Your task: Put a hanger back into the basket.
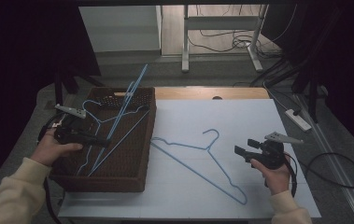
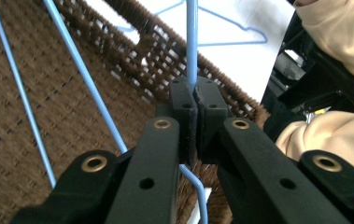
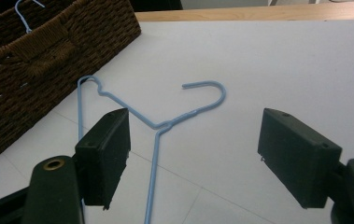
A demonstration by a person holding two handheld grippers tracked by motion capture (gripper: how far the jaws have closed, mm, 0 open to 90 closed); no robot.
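A brown wicker basket [image 1: 142,140] stands at the table's left with several blue wire hangers in it. My left gripper [image 1: 105,141] reaches over the basket and is shut on the wire of one blue hanger [image 1: 137,79], which slants up past the far rim. In the left gripper view the pads [image 2: 184,100] pinch that wire [image 2: 191,46] above the basket weave [image 2: 48,116]. Another blue hanger [image 1: 202,156] lies flat on the white table top. My right gripper [image 1: 244,146] hovers open just right of it. In the right gripper view its jaws [image 3: 200,154] stand wide over that hanger [image 3: 158,126], with the basket [image 3: 34,60] at upper left.
The white table top [image 1: 249,116] has free room around the flat hanger. A wooden strip [image 1: 212,93] runs along the far edge. A power strip [image 1: 298,119] and cables lie on the floor at right. Desk legs [image 1: 184,46] stand behind.
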